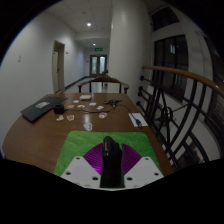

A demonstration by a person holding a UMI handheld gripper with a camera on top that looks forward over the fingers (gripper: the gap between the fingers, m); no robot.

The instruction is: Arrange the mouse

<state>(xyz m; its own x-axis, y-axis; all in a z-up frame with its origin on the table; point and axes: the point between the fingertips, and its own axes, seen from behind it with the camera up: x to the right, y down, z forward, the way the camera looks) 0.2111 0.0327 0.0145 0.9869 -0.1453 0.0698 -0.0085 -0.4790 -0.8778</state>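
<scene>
A black mouse stands narrow and upright between my two fingers. Both purple pads press against its sides. My gripper is shut on the mouse and holds it over a green mat at the near edge of a round wooden table. The underside of the mouse is hidden by the fingers.
A dark laptop lies at the left of the table. Several small cards and objects lie across the far half. A white item lies on the right. A stair railing runs along the right, beyond the table.
</scene>
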